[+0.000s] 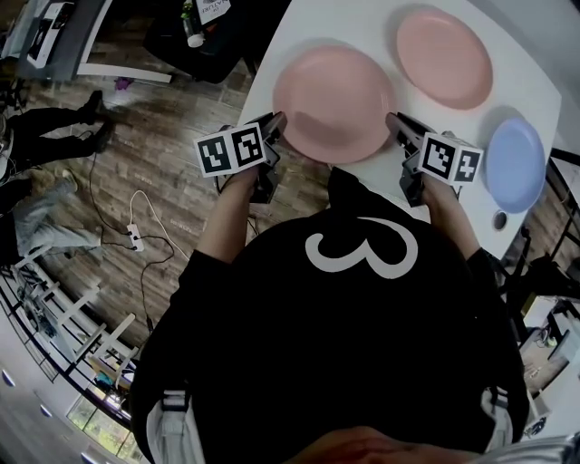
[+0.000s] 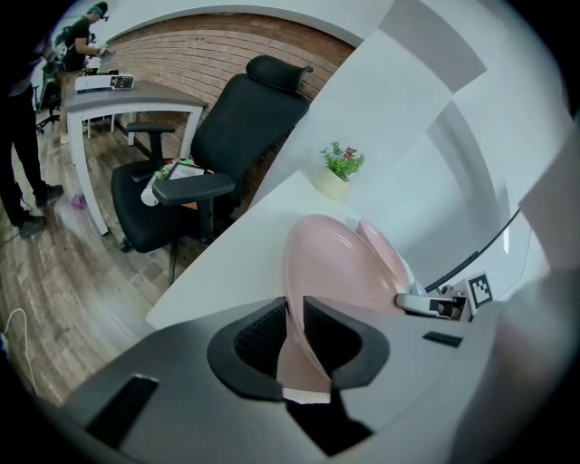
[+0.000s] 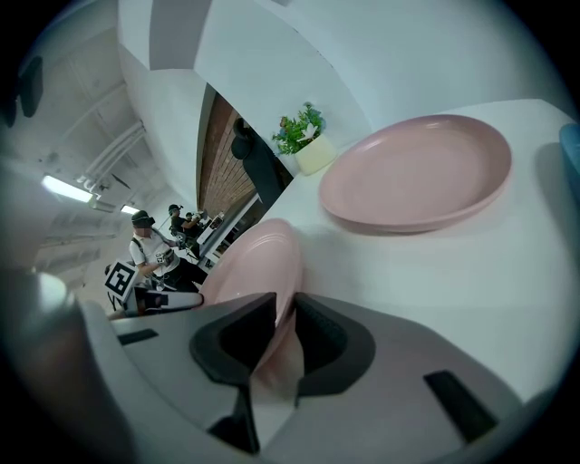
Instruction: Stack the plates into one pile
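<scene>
We hold the near pink plate (image 1: 333, 101) at the table's (image 1: 326, 27) front edge, left gripper (image 1: 275, 125) and right gripper (image 1: 395, 123) clamped on opposite rims – likely to carry it level onto the far pink plate (image 1: 444, 56)

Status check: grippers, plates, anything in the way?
Left hand-held gripper shut on near pink plate, left rim; right hand-held gripper shut on right rim. Far pink plate, blue plate unstacked. Nothing between plates.
</scene>
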`<state>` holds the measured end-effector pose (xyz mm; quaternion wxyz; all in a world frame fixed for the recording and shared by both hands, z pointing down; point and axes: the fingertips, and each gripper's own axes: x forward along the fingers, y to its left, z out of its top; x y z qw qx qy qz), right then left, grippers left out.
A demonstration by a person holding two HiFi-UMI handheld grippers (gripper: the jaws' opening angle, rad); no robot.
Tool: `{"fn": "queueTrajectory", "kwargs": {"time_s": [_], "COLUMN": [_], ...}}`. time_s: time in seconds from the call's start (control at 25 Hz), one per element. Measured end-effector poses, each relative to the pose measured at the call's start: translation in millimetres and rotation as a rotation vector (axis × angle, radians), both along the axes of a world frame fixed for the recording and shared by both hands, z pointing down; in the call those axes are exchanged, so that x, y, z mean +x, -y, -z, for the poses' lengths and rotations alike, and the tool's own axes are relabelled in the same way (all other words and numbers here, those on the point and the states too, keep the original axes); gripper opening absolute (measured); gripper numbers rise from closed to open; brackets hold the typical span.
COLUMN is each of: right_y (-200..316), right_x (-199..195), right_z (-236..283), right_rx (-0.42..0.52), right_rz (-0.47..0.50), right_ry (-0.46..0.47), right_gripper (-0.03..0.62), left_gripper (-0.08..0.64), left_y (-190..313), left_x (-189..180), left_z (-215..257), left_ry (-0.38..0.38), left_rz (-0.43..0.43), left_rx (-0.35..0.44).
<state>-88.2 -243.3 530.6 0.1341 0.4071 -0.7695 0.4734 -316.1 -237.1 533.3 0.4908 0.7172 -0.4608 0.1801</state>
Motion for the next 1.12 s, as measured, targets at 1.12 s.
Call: {"fn": "queueTrajectory", "kwargs": {"time_s": [1.12], "right_y": [-92], "right_x": [12], "right_z": [71], "right_rx": [0.182], "right_rz": [-0.062], "right_ry": [-0.020], "right_gripper": [0.074], "left_gripper": [0.069], "left_y": [-85], "left_x": [11], "left_z": [82], "left_ry": [0.045], "left_rz": [-0.052], "left_rx": [0.199]}}
